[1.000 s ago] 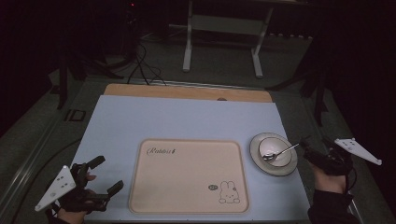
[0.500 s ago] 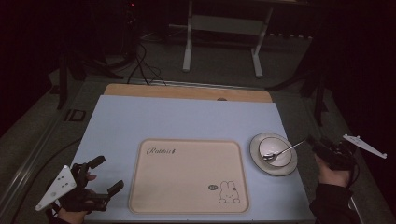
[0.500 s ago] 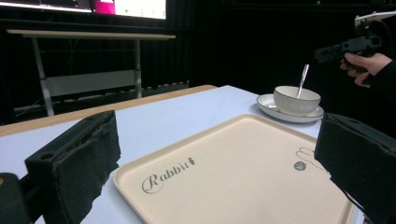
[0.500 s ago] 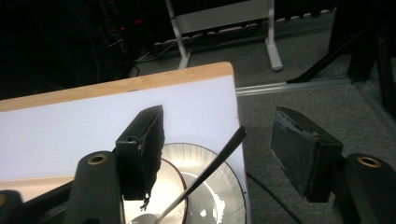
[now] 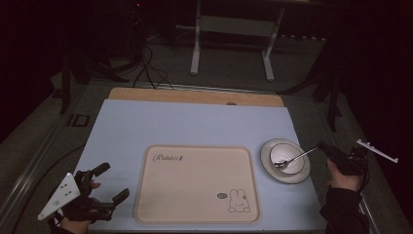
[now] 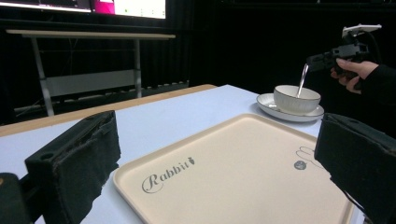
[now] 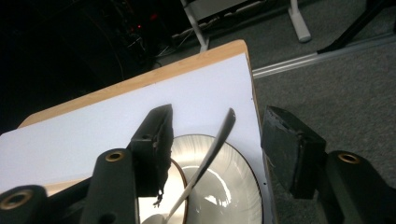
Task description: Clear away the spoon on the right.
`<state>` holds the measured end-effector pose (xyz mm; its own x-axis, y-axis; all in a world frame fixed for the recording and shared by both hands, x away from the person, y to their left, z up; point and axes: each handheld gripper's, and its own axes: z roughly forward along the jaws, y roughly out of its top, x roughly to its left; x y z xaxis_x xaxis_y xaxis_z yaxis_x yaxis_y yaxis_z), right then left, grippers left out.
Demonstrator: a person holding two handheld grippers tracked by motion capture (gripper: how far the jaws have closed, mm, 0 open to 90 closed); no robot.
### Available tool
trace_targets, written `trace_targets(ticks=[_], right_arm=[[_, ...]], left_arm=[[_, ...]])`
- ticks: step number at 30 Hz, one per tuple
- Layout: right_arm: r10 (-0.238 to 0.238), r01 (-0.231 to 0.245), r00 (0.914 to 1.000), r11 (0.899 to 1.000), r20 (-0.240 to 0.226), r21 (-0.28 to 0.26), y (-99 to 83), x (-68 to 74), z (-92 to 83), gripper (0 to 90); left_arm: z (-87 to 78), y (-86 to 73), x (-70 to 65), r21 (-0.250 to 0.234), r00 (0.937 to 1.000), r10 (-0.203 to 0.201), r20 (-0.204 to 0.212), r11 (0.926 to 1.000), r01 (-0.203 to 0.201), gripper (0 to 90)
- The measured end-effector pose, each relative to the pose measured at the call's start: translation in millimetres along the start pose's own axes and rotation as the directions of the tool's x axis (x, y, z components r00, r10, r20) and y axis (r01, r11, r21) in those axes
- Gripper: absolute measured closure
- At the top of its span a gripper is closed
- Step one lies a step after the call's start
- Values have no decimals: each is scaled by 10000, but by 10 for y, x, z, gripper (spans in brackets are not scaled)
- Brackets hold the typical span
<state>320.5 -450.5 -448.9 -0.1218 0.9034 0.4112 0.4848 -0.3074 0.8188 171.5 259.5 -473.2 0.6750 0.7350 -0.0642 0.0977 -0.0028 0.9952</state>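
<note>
The right gripper (image 7: 215, 154), jaws just closing but not yet pressing, straddles the spoon (image 7: 212, 149) handle: light, stiff, slippery metal, best pinched near its tip. The left gripper (image 6: 219, 158) gapes empty.

Your spoon (image 7: 212, 151) looks like polished metal, its thin handle catching the light, and the bowl (image 6: 296, 99) and saucer (image 5: 267, 164) under it look like glazed ceramic, glossy white. The tray (image 5: 195, 185) in front of you reads as smooth matt cream plastic with printed lettering, lying on a matt pale blue tabletop (image 5: 185, 124) with a bare wood strip along its far edge. Your right tongs (image 7: 224, 154) carry rough, frayed black pads (image 7: 156, 149) on dull black plastic arms, and the left tongs (image 6: 219, 163) show the same worn matt padding.
</note>
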Motion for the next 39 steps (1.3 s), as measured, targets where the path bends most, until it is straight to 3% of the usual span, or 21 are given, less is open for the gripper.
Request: trace_targets(ticks=[9,13,15,16,19,21,24,33,39], right_arm=[[1012,-997,9921,9947,-745,234,-47,-138,125,572],[1185,-1158,9889,9926,-894,352,-57,-161,165,628],[1225,-1199,9885,9922,-892,335,-60,-158,171,681],[1217,-1188,9884,9922,-906,367,-56,-157,171,751],[1254,-1224,9875,9918,-958,370,-53,-156,169,787],[1345,-1305,9847,9905,-1111,425,-43,-155,174,878],[1405,-1364,9806,9899,-1365,385,-27,-145,162,892],[722,-652,9831,9968,-1681,468,80,24,130,900],[291,-231,9869,9989,-1589,397,175,96,93,900]], left_arm=[[3,-1,-4,-1,10000,29,13,10000,-29,0],[4,0,-10,8,10000,83,11,10000,-83,0],[6,-1,-13,11,10000,97,16,10000,-97,0],[7,-1,-13,11,9999,111,19,9999,-111,0],[8,-2,-12,19,9999,111,21,9999,-111,0],[7,-1,-13,-1,9999,135,12,9999,-135,0],[7,-1,-17,-10,9999,170,0,9999,-170,0],[10,-2,-18,-28,9998,205,-24,9998,-205,0],[6,-1,-17,-38,9998,206,-27,9998,-206,0]])
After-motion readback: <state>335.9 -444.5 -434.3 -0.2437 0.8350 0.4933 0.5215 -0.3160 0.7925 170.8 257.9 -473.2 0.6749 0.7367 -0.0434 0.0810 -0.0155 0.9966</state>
